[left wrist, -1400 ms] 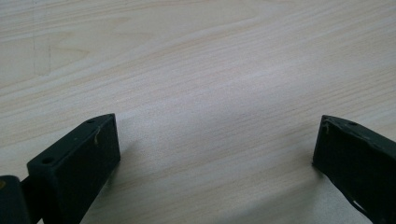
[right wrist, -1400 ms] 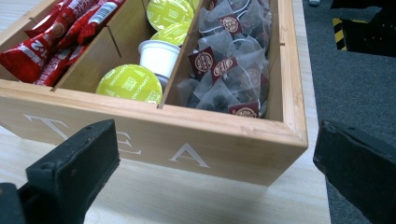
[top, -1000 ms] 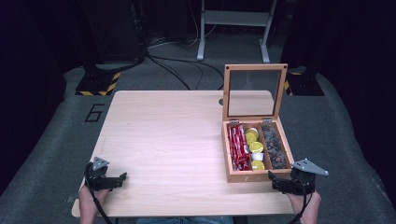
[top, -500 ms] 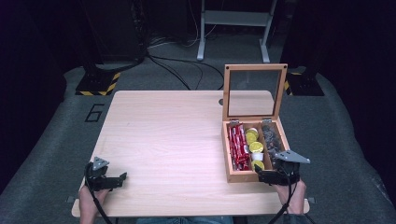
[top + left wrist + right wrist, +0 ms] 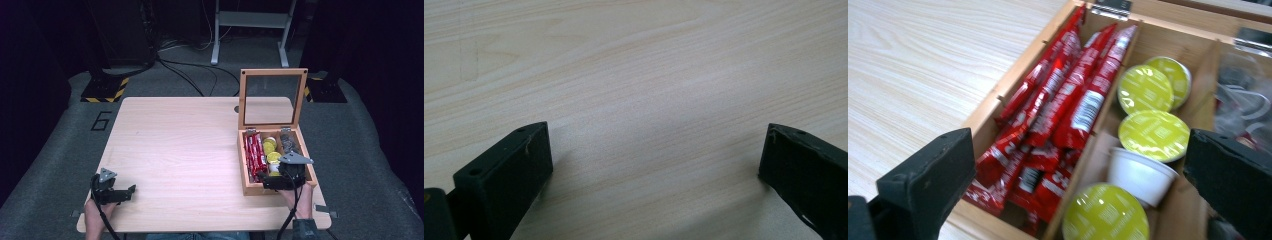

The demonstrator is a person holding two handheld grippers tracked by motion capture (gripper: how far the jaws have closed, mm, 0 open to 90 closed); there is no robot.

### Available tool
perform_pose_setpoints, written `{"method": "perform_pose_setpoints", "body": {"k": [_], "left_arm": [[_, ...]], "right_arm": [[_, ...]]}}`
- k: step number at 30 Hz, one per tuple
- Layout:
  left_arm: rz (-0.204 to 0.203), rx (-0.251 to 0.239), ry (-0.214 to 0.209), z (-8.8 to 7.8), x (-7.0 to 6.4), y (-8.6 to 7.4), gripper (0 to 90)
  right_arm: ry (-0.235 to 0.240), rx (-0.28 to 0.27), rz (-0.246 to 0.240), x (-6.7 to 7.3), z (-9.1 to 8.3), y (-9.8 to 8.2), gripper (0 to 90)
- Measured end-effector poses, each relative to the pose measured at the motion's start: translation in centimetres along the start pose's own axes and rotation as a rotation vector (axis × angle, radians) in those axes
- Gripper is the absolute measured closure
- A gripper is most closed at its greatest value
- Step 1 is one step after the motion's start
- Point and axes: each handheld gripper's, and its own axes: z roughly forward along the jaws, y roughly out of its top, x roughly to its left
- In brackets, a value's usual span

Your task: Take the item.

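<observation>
Since the earlier frame the right gripper (image 5: 280,181) has moved forward from the table edge and now hangs over the near end of the box (image 5: 243,170); the left gripper (image 5: 116,194) has not shifted from the near left corner of the table (image 5: 185,145).

Right gripper: jaws spread wide, holding nothing. Its own view looks down between them onto the red sachets (image 5: 1063,110) in the left compartment and the green-lidded pods (image 5: 1153,134) in the middle one. One pod (image 5: 1140,174) lies on its side, white body showing. The spread stance suits a pick, most likely of a pod or sachet; which one cannot be told yet.

Left gripper: jaws likewise spread, empty, low over bare wood. It appears parked, kept clear of the work.

Box: sits at the right of the table, its glazed lid (image 5: 272,97) propped upright at the far side, which leaves the compartments open to reach from the near side. The right compartment holds dark items, too blurred to identify.
</observation>
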Motion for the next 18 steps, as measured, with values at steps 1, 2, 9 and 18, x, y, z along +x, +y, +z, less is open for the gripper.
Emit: {"method": "perform_pose_setpoints", "body": {"k": [1, 2, 9, 18], "left_arm": [[-0.001, -0.001, 0.000, 0.0, 0.0, 0.0, 0.3], [-0.002, -0.001, 0.000, 0.0, 0.0, 0.0, 0.3], [-0.001, -0.002, -0.001, 0.0, 0.0, 0.0, 0.3], [0.000, 0.000, -0.002, 0.0, 0.0, 0.0, 0.3]], "right_arm": [[0.004, 0.002, 0.003, 0.2, 0.2, 0.1, 0.0], [0.009, 0.005, -0.005, 0.3, 0.4, 0.3, 0.0], [0.033, 0.030, -0.041, 1.3, 2.0, 1.8, 0.0], [0.032, 0.049, -0.022, 2.0, 3.6, 2.5, 18.7]]}}
